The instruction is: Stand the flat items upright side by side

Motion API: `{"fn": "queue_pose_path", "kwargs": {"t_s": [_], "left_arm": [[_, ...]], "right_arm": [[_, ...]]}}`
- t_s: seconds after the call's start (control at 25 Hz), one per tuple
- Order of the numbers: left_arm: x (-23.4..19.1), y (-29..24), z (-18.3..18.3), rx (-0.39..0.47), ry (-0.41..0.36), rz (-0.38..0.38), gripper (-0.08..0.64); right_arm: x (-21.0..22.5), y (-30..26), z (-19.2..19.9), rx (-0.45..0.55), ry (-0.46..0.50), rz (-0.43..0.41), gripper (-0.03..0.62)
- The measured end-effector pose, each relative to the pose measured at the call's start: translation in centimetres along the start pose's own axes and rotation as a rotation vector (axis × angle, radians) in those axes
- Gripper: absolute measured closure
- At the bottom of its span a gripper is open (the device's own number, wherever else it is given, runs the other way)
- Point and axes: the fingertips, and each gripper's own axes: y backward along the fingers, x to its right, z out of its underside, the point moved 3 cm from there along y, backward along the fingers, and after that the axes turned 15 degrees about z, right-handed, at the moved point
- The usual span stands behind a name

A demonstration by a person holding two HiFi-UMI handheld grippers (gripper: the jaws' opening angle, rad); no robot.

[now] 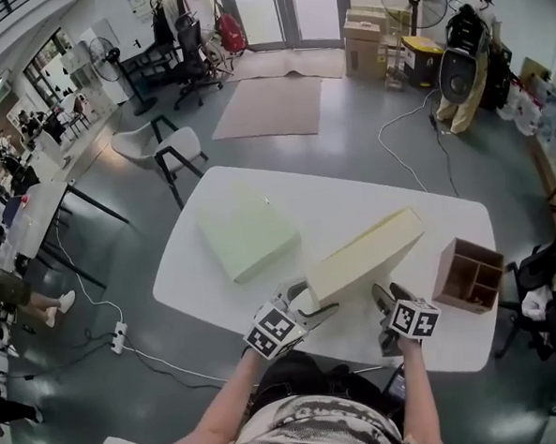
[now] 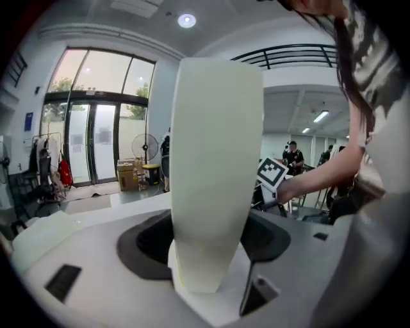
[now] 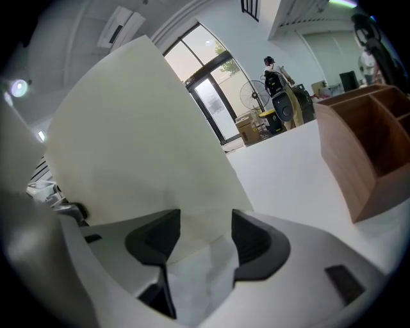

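Two pale flat boxes are on the white table. One box lies flat at the left. The other box is raised on its long edge, slanting from the front middle toward the far right. My left gripper is at its near left end; in the left gripper view the box rises between the jaws of this gripper, which stand a little wider than it. My right gripper is at the near right side, and in the right gripper view that gripper is shut on the box.
A brown wooden organizer with open compartments stands at the table's right end, close to my right gripper, and also shows as the organizer in the right gripper view. A chair stands beyond the far left corner. Cables trail over the floor.
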Motion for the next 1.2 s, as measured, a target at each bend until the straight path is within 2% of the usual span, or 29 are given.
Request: {"fn": "queue_pose_path", "kwargs": {"t_s": [0.12, 0.24, 0.56, 0.96, 1.2], "left_arm": [[-0.8, -0.8, -0.2, 0.035, 0.015, -0.029, 0.258], [-1.6, -2.1, -0.9, 0.054, 0.031, -0.090, 0.264], [-2.3, -9.0, -3.9, 0.077, 0.072, -0.233, 0.264], [-3.1, -15.1, -6.1, 0.139, 0.166, -0.506, 0.264], [-3.3, -17.3, -6.7, 0.167, 0.298, -0.613, 0.261]], "right_arm": [[1.0, 1.2, -0.1, 0.011, -0.005, 0.004, 0.337], [2.3, 2.7, -0.2, 0.031, -0.025, 0.013, 0.337], [6.0, 6.4, 0.9, 0.059, -0.097, 0.099, 0.337], [10.2, 10.3, 3.9, 0.057, -0.183, 0.196, 0.337], [11.8, 12.4, 4.8, 0.077, -0.218, 0.238, 0.337]]}}
